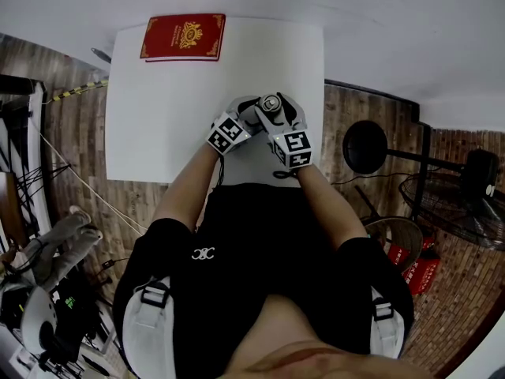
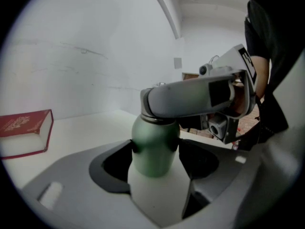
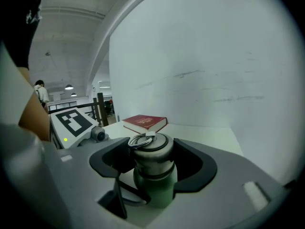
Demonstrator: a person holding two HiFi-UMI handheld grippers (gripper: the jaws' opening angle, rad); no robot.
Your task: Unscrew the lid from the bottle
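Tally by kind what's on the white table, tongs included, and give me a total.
bottle with its lid on: 1
red book: 1
tongs: 2 (left tongs on the body of the bottle, right tongs round the lid)
Total: 4

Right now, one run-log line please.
left gripper: shut on bottle | right gripper: shut on lid | lid: on bottle
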